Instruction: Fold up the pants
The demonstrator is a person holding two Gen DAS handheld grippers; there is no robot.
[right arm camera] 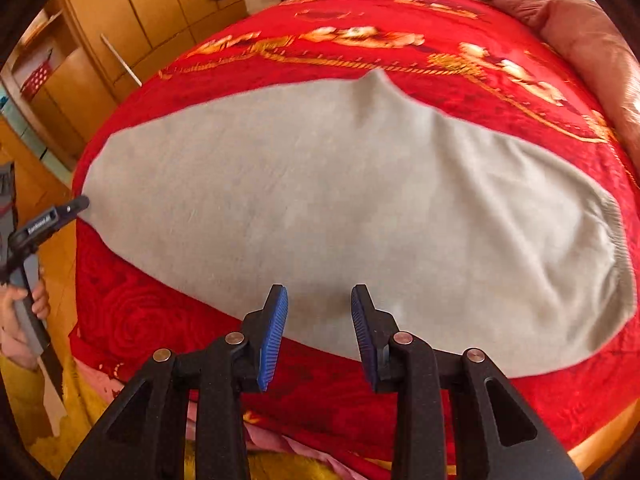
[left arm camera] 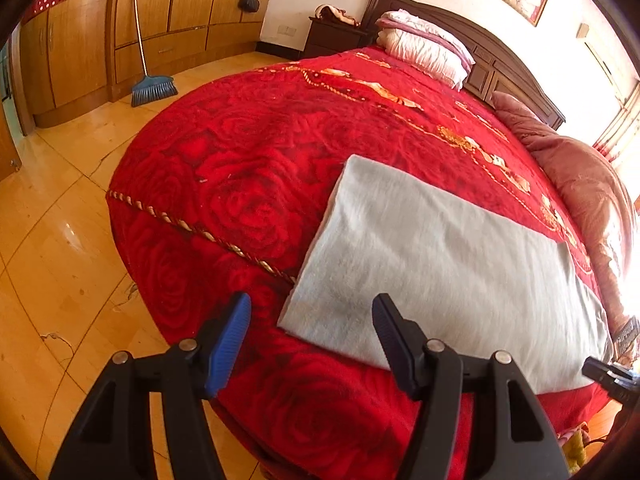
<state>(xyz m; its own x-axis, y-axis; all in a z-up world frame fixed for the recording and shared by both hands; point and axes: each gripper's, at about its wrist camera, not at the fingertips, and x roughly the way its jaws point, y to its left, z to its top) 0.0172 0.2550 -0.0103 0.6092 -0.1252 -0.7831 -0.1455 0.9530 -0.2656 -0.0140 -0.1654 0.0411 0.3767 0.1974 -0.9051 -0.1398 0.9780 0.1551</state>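
One grey pants point(right arm camera: 320, 208) bundle flat on bed point(left arm camera: 248, 184); both tools point(left arm camera: 312, 320) point(right arm camera: 320, 312) spread, empty.

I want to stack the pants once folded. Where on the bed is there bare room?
Bare red blanket lies between the grey pants and the pillows, and on the broom-side half left of the pants. The window side is crowded: a pink quilt runs along that edge.
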